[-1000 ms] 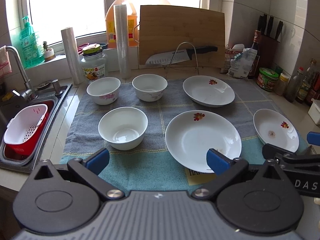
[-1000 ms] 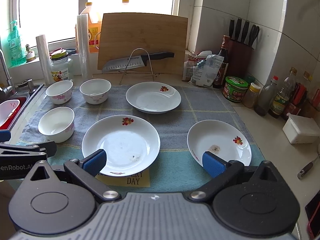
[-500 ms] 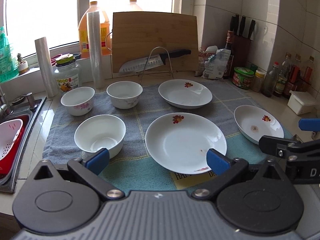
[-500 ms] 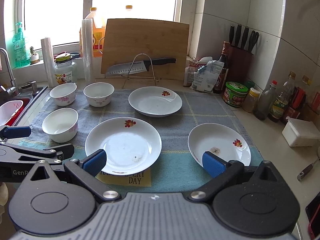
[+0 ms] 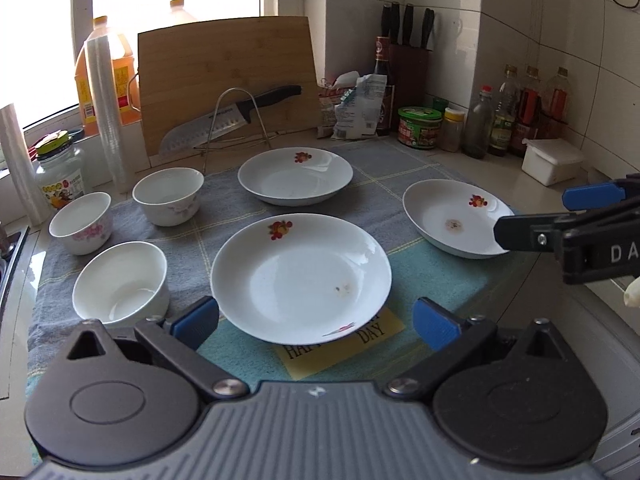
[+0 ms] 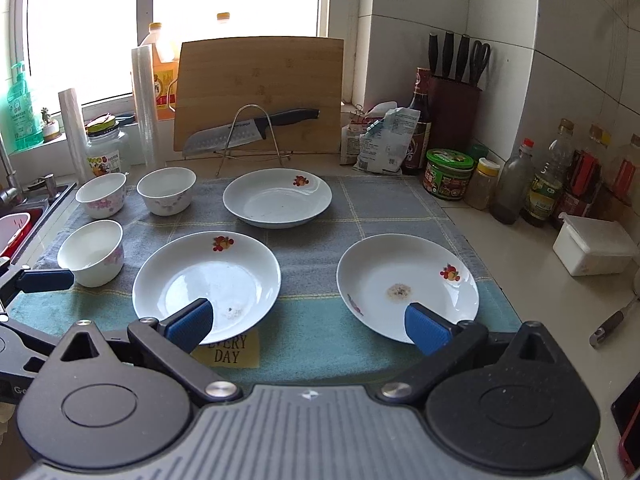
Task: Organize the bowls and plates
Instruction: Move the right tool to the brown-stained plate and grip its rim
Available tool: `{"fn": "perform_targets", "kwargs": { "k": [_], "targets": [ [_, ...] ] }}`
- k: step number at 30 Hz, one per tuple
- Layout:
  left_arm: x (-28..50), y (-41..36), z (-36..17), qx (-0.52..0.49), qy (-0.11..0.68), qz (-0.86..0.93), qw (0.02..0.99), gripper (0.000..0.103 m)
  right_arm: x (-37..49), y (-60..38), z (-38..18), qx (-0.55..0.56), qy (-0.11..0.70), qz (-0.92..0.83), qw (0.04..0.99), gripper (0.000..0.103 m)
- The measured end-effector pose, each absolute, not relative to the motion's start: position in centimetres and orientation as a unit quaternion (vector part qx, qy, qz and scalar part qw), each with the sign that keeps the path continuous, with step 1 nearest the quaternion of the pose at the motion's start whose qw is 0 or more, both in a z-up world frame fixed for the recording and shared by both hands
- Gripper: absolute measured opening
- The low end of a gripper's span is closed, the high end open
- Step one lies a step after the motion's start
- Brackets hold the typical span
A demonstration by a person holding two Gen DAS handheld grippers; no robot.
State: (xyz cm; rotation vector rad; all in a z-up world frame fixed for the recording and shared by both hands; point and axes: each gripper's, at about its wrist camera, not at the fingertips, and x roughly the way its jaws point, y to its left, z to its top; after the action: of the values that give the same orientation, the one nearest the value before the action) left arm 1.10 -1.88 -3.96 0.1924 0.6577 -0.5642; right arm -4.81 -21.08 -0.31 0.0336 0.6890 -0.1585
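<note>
Three white plates with fruit prints lie on a grey-green cloth: a near middle plate, a far plate and a right plate. Three white bowls stand at the left: a near bowl, a far-left bowl and a far-middle bowl. My left gripper is open and empty, just in front of the near middle plate. My right gripper is open and empty, between the near middle and right plates.
A cutting board and a knife on a wire stand are at the back. Bottles, jars and a white box line the right wall. The sink is at the left. A yellow note lies on the cloth.
Both grippers have moved forward and to the right, closer to the plates. The left view has swung right, away from the sink. Nothing on the cloth has moved.
</note>
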Motion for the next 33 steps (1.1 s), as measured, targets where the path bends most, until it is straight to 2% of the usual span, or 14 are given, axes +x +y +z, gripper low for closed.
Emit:
{"fn": "perform_targets", "kwargs": {
  "k": [11, 20, 29, 33],
  "targets": [
    [2.5, -11.4, -5.0, 0.1, 0.309, -0.304, 0.896, 0.102, -1.2, -31.3, -1.9, 0.043, 0.349, -0.089, 0.932, 0.103],
    [4.0, -19.2, -8.2, 0.115, 0.318, -0.323, 0.884, 0.102, 3.6, -39.7, -4.4, 0.058, 0.376, -0.079, 0.921, 0.103],
    [5.0, -23.0, -12.3, 0.138, 0.362, -0.321, 0.864, 0.102, 8.4, -43.9, -8.2, 0.081, 0.415, -0.014, 0.906, 0.103],
    [5.1, -24.3, -13.2, 0.154, 0.357, -0.315, 0.866, 0.102, 10.0, -45.3, -9.6, 0.102, 0.429, 0.023, 0.897, 0.103]
  ]
}}
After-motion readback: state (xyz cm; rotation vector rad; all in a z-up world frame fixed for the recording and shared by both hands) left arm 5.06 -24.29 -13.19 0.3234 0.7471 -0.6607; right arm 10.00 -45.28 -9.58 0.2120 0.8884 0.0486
